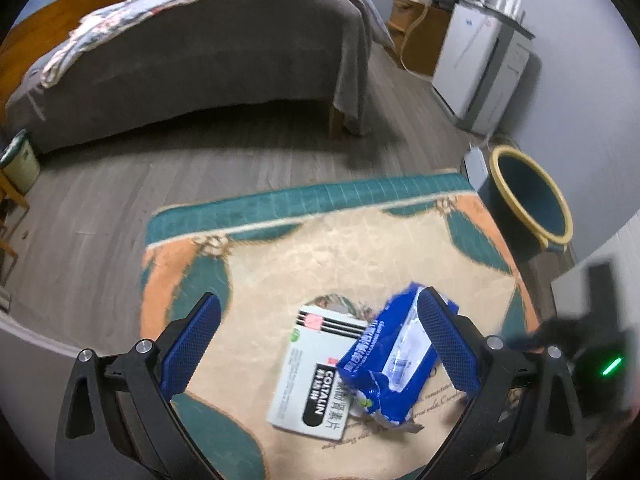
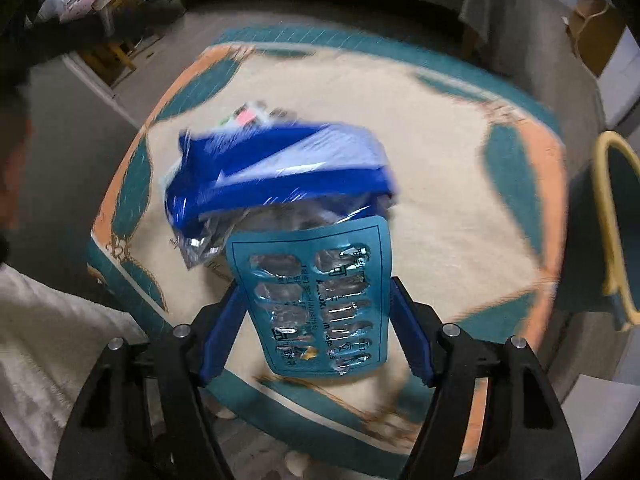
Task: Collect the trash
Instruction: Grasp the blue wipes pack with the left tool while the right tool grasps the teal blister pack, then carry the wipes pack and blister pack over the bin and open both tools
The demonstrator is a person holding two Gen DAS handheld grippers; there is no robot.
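Note:
A crumpled blue wrapper (image 1: 390, 356) lies on the patterned rug (image 1: 360, 252), partly over a white medicine box (image 1: 312, 372). My left gripper (image 1: 320, 344) is open above both, its right finger next to the wrapper. In the right wrist view, my right gripper (image 2: 316, 320) is shut on a teal blister pack (image 2: 320, 300), held above the rug (image 2: 440, 180). The blue wrapper (image 2: 280, 164) lies just beyond the pack, with the box barely showing behind it. A teal trash bin (image 1: 528, 200) with a yellow rim stands off the rug's far right corner; it also shows in the right wrist view (image 2: 616, 220).
A bed (image 1: 192, 52) with a grey skirt stands beyond the rug. A white cabinet (image 1: 480, 64) stands against the right wall. A small green bin (image 1: 20, 164) sits at the far left. Wood floor surrounds the rug.

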